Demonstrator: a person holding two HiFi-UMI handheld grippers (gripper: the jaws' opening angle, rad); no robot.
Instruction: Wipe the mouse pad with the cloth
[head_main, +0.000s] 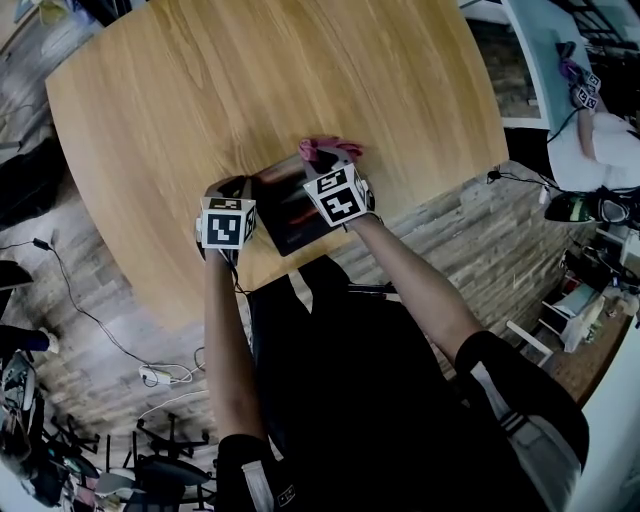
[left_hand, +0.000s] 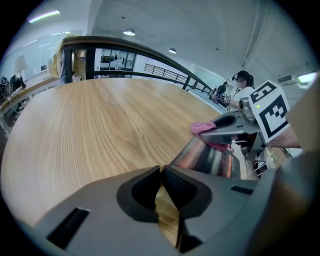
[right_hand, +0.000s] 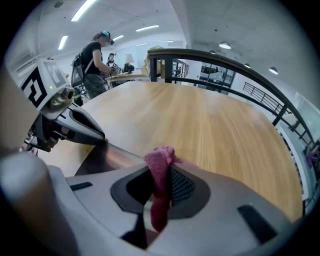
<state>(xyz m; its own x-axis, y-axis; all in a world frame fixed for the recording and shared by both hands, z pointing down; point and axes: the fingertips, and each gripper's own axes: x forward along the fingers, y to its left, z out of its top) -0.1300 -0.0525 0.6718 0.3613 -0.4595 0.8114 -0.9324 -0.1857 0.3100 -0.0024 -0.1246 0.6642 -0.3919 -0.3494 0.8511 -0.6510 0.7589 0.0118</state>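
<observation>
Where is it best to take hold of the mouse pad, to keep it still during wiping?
Probably at its near left corner, coming in low from the left. The mouse pad lies flat and thin on the table, so only an edge can be pinched, and the cloth occupies its far right.

In the head view the mouse pad (head_main: 288, 220) was smeared by blur, its far side covered beneath the right gripper (head_main: 335, 168). The lower end of the cloth (right_hand: 159, 167) sank out of sight between that gripper's jaws.
</observation>
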